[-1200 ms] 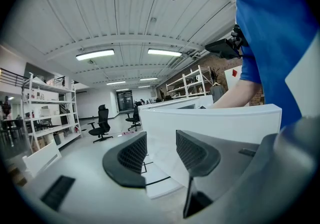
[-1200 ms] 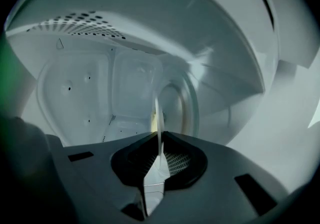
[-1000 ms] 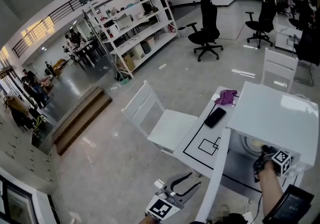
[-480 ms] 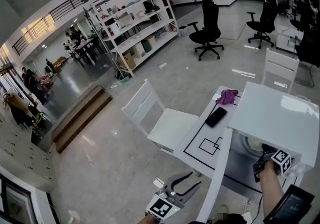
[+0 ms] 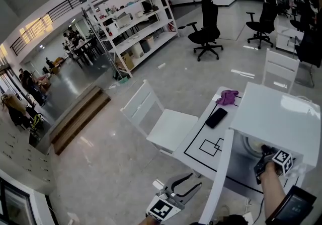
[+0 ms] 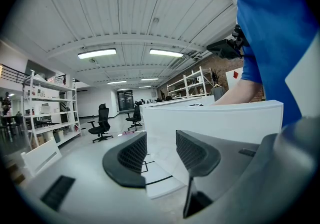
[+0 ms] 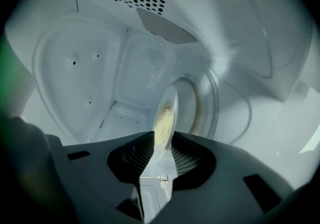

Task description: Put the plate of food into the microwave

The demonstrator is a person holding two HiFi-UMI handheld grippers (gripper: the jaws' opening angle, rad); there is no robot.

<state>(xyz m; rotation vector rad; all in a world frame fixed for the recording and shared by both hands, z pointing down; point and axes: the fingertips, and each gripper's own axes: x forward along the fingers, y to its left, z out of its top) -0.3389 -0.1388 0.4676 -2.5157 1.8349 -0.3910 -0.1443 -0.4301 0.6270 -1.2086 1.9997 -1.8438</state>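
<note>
Deep inside the microwave point(image 5: 279, 118), plate of food point(image 7: 165, 113) at 12 o'clock from the right tongs point(image 7: 162, 140), rim between just-opened jaws, probably let go. Spread and empty, left tongs point(image 6: 160, 140) far off at 8 o'clock.

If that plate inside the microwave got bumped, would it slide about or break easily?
The plate looks thin, pale and glossy: probably stiff, somewhat slippery and chippable if knocked. Its yellow food sits shallow, so a tilt might shift it. The right gripper has just been opening its jaws, the rim between them.
</note>
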